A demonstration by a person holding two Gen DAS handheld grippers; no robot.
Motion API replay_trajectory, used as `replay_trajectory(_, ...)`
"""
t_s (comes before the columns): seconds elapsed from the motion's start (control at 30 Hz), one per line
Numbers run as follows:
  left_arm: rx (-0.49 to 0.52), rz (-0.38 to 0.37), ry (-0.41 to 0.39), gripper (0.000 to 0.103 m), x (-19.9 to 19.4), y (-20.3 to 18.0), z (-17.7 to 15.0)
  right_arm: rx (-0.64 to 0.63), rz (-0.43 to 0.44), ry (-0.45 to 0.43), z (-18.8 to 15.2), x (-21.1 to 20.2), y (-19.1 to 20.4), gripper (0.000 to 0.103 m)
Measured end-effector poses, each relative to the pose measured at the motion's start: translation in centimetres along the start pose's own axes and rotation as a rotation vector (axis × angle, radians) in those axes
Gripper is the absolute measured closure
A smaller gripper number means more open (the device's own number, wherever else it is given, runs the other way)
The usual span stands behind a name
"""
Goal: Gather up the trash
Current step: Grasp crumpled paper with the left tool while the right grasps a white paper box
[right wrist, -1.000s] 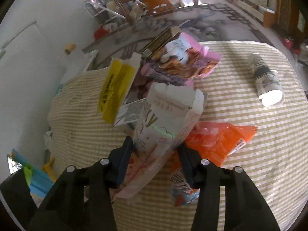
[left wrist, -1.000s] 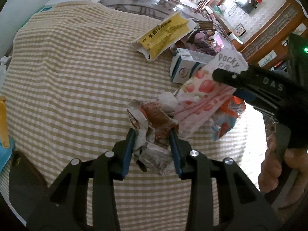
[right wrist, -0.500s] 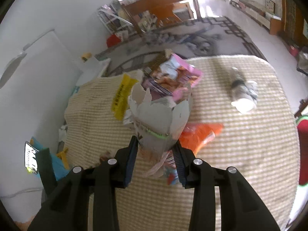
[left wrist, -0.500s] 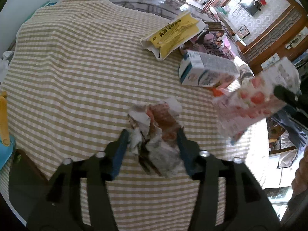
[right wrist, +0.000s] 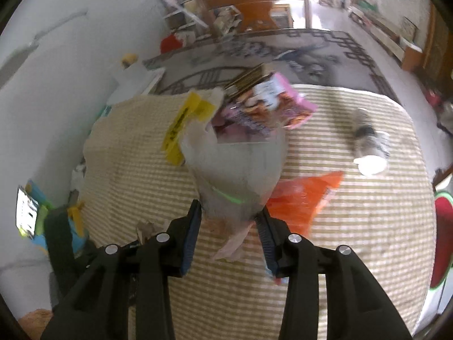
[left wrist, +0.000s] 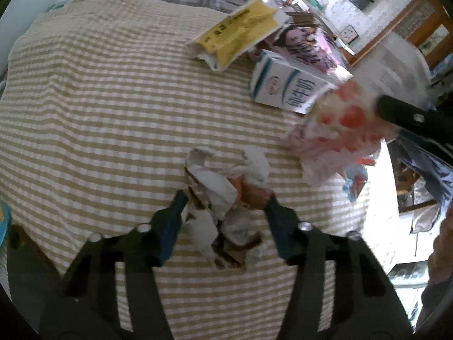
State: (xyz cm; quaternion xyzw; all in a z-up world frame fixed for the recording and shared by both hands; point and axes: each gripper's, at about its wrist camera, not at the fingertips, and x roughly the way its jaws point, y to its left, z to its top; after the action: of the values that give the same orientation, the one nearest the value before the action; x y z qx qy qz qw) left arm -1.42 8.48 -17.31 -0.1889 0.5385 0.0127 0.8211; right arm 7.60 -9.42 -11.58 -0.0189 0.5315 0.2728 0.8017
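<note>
My left gripper (left wrist: 225,198) is shut on a crumpled wad of paper wrappers (left wrist: 223,198) and holds it above the checked tablecloth (left wrist: 99,113). My right gripper (right wrist: 229,218) is shut on a torn pink Pocky box (right wrist: 237,170) with strawberries on it, lifted clear of the table. The same box (left wrist: 334,130) shows blurred at the right of the left wrist view, held by the right gripper's finger (left wrist: 410,119).
On the table lie a yellow packet (left wrist: 237,31), a white and blue milk carton (left wrist: 288,87), a pink snack bag (right wrist: 271,107), an orange wrapper (right wrist: 305,198) and a toppled bottle (right wrist: 368,144). A chair and clutter stand beyond the table.
Both grippers have risen from the table with their loads. The Pocky box has moved up and to the right, uncovering the milk carton. The wad stays gripped.
</note>
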Motion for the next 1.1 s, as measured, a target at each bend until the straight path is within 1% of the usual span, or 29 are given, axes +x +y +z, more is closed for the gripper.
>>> replay_trajectory(0.07, 0.019, 0.008, -0.004, 0.057, -0.1, -0.3, 0.0, -0.018, 0.002, 0.009, -0.1, 1.0, 0.6, 0.061)
replay_trajectory(0.23, 0.002, 0.002, -0.004, 0.057, -0.2, 0.0, -0.4, -0.029, -0.017, 0.015, 0.0, 3.2, 1.0, 0.057)
replay_trajectory(0.3, 0.002, 0.005, -0.004, 0.057, -0.3, 0.0, -0.5, -0.002, -0.022, 0.019, 0.6, 4.0, 0.6, 0.057)
replay_trajectory(0.37, -0.002, 0.007, -0.002, 0.055, -0.2, 0.1, -0.6, 0.046, -0.003, 0.012, 1.1, 4.3, 0.0, 0.051)
replay_trajectory(0.43, 0.0, 0.008, 0.0, 0.054, -0.2, 0.0, -0.7, 0.076, 0.009, -0.011, 1.5, 4.3, -0.3, 0.047)
replay_trajectory(0.47, 0.005, 0.009, 0.004, 0.054, -0.2, -0.1, -0.8, 0.068, 0.001, -0.011, 1.8, 4.4, -0.3, 0.048)
replay_trajectory(0.5, 0.012, 0.012, 0.005, 0.054, -0.1, -0.2, -0.8, 0.039, -0.022, 0.0, 1.9, 4.7, 0.0, 0.052)
replay_trajectory(0.53, 0.018, 0.015, 0.003, 0.055, -0.1, -0.3, -0.8, 0.017, -0.035, 0.014, 1.9, 5.0, 0.2, 0.074)
replay_trajectory(0.6, 0.022, 0.016, -0.002, 0.057, 0.0, -0.6, -0.8, 0.003, -0.029, 0.017, 1.6, 5.0, 0.4, 0.073)
replay_trajectory(0.67, 0.01, 0.01, -0.005, 0.061, 0.0, -0.6, -0.8, 0.005, -0.004, 0.015, 1.2, 4.6, 0.3, 0.074)
replay_trajectory(0.83, -0.007, 0.005, -0.009, 0.067, -0.4, -0.4, -0.4, -0.006, 0.051, -0.025, 0.7, 2.1, 0.1, 0.075)
replay_trajectory(0.93, -0.012, -0.003, -0.018, 0.068, -1.0, -0.3, 0.1, -0.008, 0.077, -0.055, 0.5, 0.3, -0.2, 0.075)
replay_trajectory(1.1, -0.012, -0.028, -0.073, 0.068, -3.0, -0.9, 1.2, -0.019, 0.09, -0.116, -0.3, -2.8, -0.5, 0.075)
